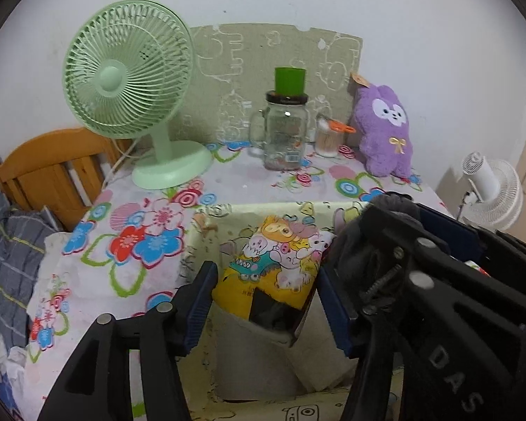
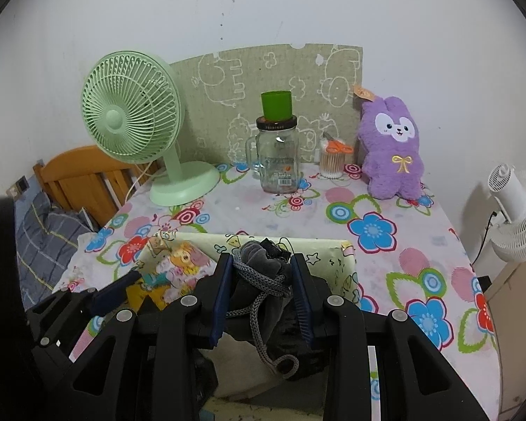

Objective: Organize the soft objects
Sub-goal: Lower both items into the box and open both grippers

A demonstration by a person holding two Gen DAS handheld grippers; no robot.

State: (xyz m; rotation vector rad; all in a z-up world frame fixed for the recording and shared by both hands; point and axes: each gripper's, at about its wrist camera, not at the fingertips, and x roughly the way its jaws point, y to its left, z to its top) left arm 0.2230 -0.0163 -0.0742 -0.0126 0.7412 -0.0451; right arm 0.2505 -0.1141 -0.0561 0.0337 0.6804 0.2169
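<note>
A fabric storage box with a cartoon print [image 1: 256, 210] [image 2: 347, 256] stands open at the table's near edge. In it lies a yellow cartoon-printed soft pack [image 1: 280, 263] [image 2: 179, 266]. My right gripper [image 2: 263, 284] is shut on a dark grey drawstring pouch [image 2: 263, 270] with a grey cord, held over the box; it shows at the right in the left wrist view [image 1: 399, 207]. My left gripper [image 1: 263, 301] is open and empty above the box, beside the yellow pack. A purple plush bunny [image 1: 385, 133] [image 2: 392, 151] sits upright at the table's back right.
On the flowered tablecloth [image 2: 385, 231] stand a green desk fan [image 1: 129, 87], a glass jar mug topped by a green cup [image 1: 285, 129] and a cotton-swab holder with orange scissors [image 2: 333, 158]. A wooden headboard [image 1: 52, 168] is left, a white fan [image 2: 515, 207] right.
</note>
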